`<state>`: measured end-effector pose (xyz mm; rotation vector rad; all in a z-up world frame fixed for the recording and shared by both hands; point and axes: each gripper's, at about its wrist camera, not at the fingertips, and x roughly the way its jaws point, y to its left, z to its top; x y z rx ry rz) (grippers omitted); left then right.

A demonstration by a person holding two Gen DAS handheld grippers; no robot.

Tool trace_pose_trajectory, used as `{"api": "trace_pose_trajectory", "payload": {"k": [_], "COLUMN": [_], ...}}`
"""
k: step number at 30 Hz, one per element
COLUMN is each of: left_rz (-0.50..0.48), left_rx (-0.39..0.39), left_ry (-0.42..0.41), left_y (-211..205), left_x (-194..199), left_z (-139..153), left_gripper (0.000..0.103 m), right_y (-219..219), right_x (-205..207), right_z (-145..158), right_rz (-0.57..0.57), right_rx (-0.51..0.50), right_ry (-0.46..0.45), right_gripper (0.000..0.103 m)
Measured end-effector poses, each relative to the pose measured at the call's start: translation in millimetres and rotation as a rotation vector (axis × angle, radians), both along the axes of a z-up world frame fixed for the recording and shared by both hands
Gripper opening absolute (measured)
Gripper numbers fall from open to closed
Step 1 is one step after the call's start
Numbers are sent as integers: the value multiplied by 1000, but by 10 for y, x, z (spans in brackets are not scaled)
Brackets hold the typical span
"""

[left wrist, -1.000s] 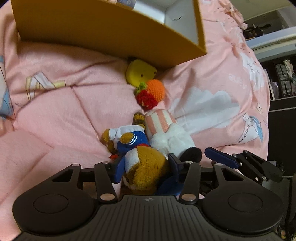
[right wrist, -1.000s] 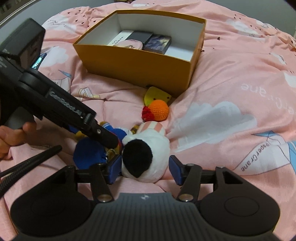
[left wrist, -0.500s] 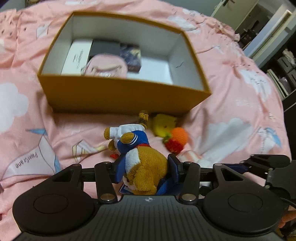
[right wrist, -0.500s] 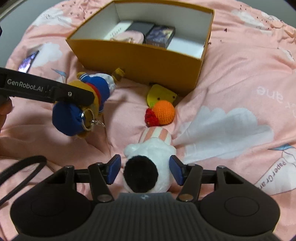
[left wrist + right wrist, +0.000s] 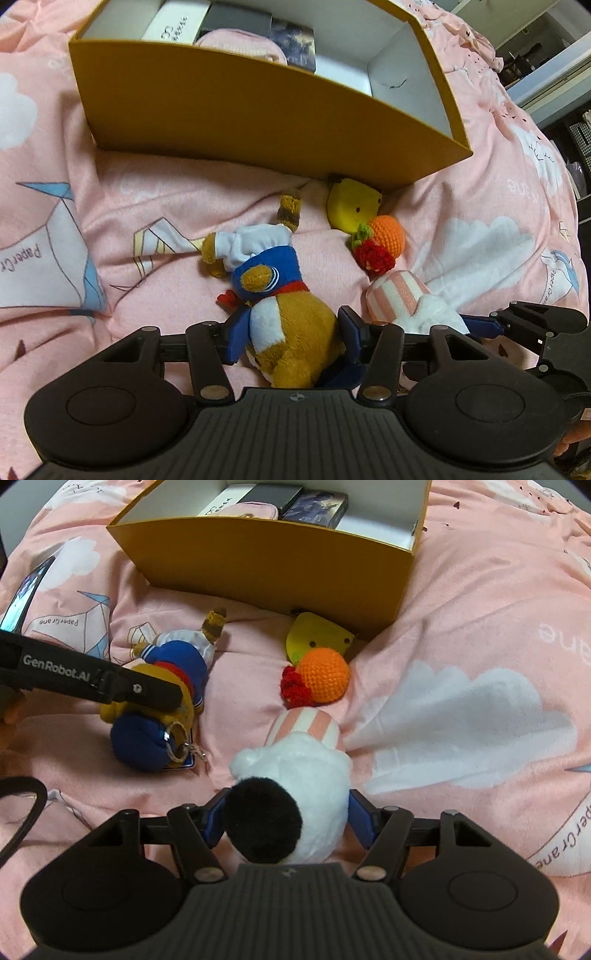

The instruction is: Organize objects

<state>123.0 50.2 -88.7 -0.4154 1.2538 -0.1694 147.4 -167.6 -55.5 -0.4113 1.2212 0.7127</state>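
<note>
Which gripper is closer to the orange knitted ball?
Right. The right gripper sits around the white plush just below the orange ball; the left gripper straddles the sailor plush, further aside.

We look down along our left gripper [image 5: 290, 338]. A brown plush toy [image 5: 291, 332] in a blue and white sailor suit lies between its blue fingers [image 5: 236, 338]. The jaws have just been opening wider, and whether the fingers press on the toy we cannot tell. It rests on the pink blanket [image 5: 110, 206]. Just beside it, to the right, lie a white plush [image 5: 402, 301] with pink stripes, an orange knitted ball [image 5: 388, 234] and a yellow toy [image 5: 352, 208]. The yellow toy touches the big yellow box [image 5: 258, 110]. Our right gripper [image 5: 480, 326] shows low on the right.
</note>
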Motion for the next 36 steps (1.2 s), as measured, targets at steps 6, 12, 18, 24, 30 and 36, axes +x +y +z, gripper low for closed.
{"api": "trace_pose_trajectory", "payload": {"k": [6,12,18,24,30,36], "left_rz": [0,-14,-19,-19,-15,-1], "left_rx": [-16,6,-22,-56,-60,-53], "left_ry": [0,-46,-128,-202,-278,-368], "left_y": [14,-6,15,7,-1,29], "left_x": [-9,-75,-177,-237,-226,-166], "left_z": [-33,83,335,589,810,1015], "left_gripper": [60,57,56,56,56,56], "right_y": [-29,-42,-81,-85,-61,-3], "right_x": [-34,-98,-113,-116,-106,-49], "right_z": [79,288,601,791,1015,1199], "right_rz": [12,28,30,33,47,62], "right_rx": [3,35,141,193,230,268], "right_ry": [-10,-61,-107,-172,-241,-320], "right_gripper": [62,62,62,62,62,62]}}
